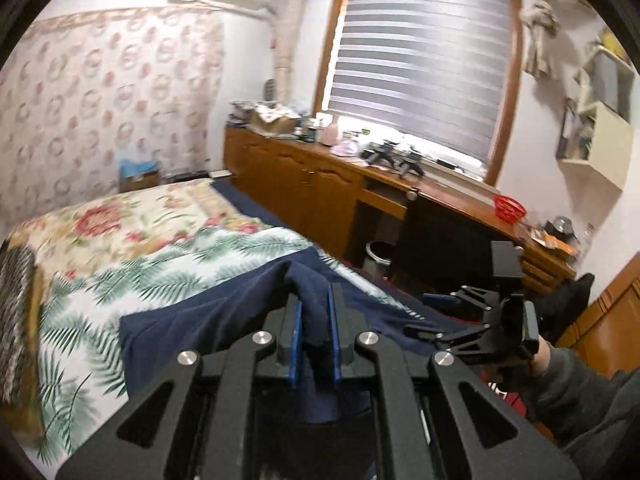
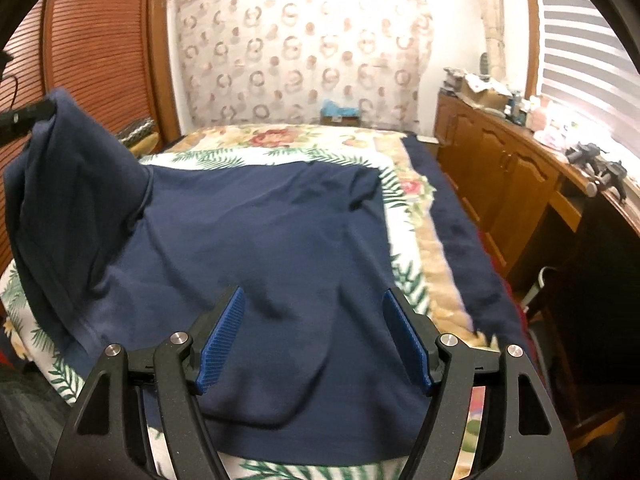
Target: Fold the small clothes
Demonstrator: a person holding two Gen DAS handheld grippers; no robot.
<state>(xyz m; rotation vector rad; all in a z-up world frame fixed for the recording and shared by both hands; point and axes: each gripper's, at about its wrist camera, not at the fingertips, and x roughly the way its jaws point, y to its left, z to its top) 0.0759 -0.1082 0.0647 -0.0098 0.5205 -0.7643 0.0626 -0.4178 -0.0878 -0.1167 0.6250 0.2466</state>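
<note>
Left claw [image 1: 314, 304] around navy garment [image 2: 260, 232]

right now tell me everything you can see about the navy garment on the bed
The navy garment is plain dark blue, soft-looking knit with a stitched hem, lying mostly spread over the leaf-print bedspread, loosely wrinkled. One side is lifted off the bed and hangs in a draped peak, pinched between the blue pads of the left gripper. The right gripper hovers open over its near edge, its pads apart and gripping nothing. What kind of garment it is cannot be told.
</note>
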